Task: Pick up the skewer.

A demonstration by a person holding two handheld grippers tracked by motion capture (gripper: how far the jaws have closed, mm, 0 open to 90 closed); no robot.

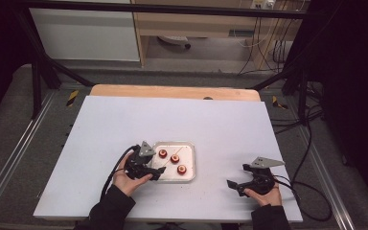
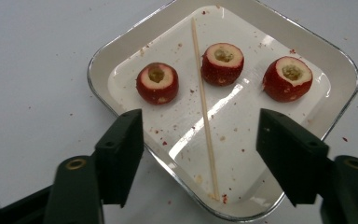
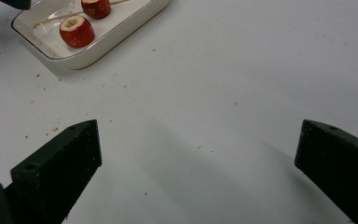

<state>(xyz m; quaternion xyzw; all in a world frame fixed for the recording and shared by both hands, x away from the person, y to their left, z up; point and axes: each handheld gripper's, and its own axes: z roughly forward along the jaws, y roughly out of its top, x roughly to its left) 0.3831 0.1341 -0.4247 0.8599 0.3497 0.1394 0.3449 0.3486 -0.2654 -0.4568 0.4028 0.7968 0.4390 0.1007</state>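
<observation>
A white square tray (image 1: pixel 189 164) (image 2: pixel 121 46) (image 3: pixel 121 35) sits on the white table, holding three red cored fruits (image 1: pixel 175 158) (image 2: pixel 222 63) (image 3: pixel 77 31) and a thin wooden skewer (image 2: pixel 204 109) (image 3: pixel 51 18) lying loose on its floor. My left gripper (image 1: pixel 155 172) (image 2: pixel 200 144) hovers at the tray's near left corner, open, its jaws straddling the skewer's near end without touching it. My right gripper (image 1: pixel 235 184) (image 3: pixel 196 172) rests open above bare table to the right of the tray, nothing between its jaws.
Red crumbs speckle the tray and the table (image 1: pixel 220 124) around it. A wooden board edge (image 1: pixel 172 91) runs along the table's far side. Black cables (image 1: pixel 311 191) trail off the right edge. Metal frame bars stand at both sides.
</observation>
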